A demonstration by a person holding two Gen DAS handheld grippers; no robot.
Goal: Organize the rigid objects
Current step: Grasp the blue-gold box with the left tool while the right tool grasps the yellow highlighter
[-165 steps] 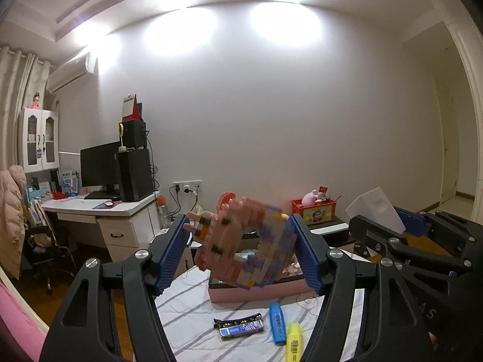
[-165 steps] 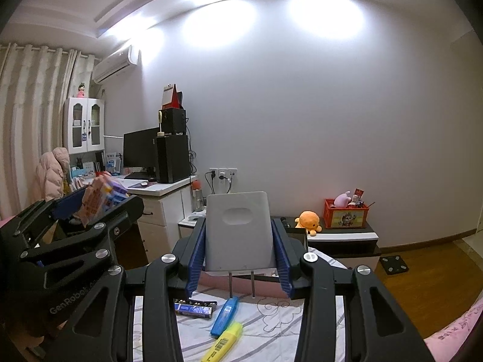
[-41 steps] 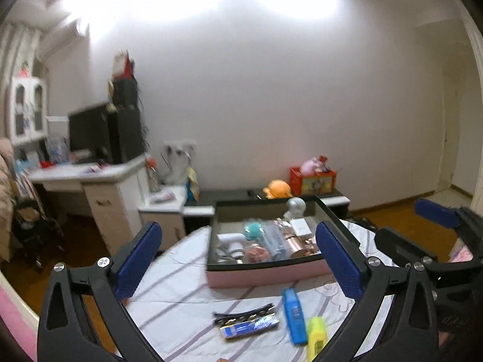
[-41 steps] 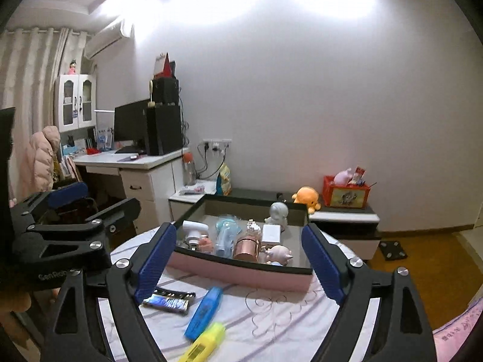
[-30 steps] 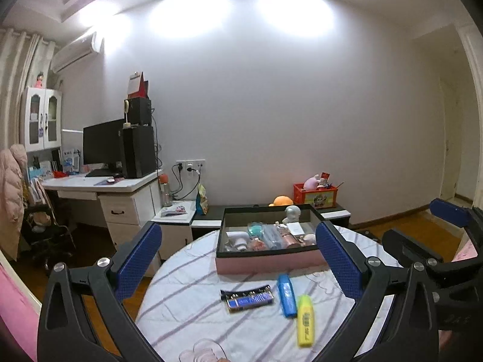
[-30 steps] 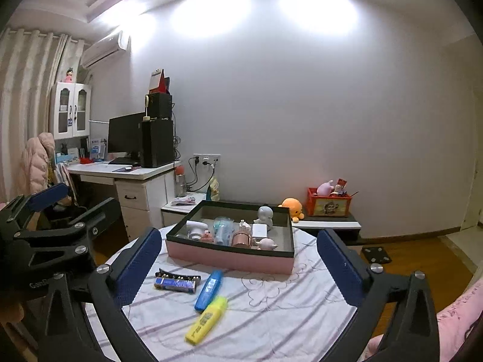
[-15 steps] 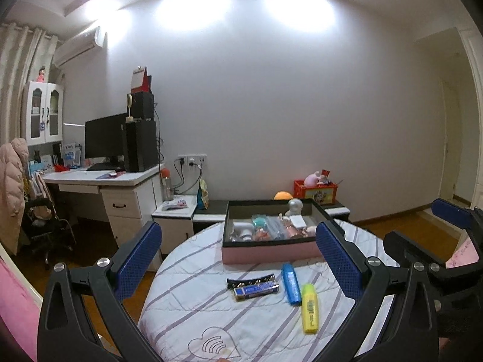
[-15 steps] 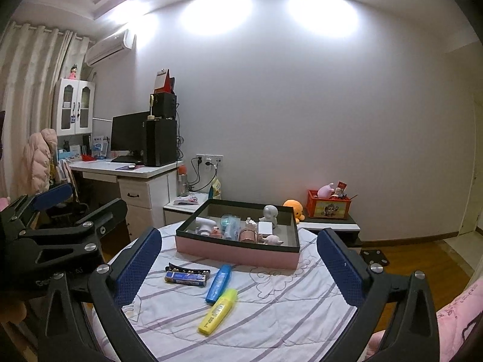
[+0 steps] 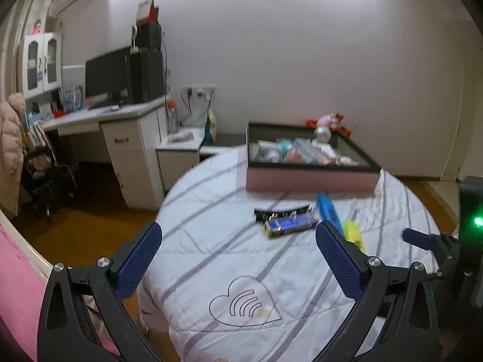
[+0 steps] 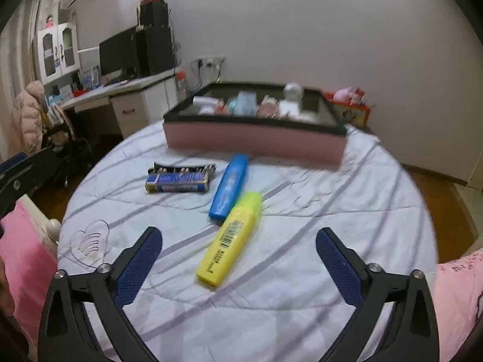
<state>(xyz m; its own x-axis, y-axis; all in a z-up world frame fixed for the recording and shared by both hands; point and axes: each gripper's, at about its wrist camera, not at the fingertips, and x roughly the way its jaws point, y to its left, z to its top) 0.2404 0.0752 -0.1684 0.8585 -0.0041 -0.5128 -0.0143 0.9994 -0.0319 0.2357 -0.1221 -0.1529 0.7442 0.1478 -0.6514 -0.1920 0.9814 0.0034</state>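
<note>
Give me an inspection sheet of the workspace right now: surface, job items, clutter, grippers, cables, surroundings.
Surface: round table under a striped cloth.
Job's things: pink box at the far side, partly filled; yellow highlighter, blue highlighter and battery pack loose in front of it.
Clutter: nothing seen.
Grippers: left gripper open, empty; right gripper empty, jaws closing, above the yellow highlighter.
Cables: plugged at the wall socket.
Surroundings: desk with monitor.

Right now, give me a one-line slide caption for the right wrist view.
Right gripper, empty, jaws closing, above yellow highlighter; blue marker, batteries and pink box beyond.
</note>
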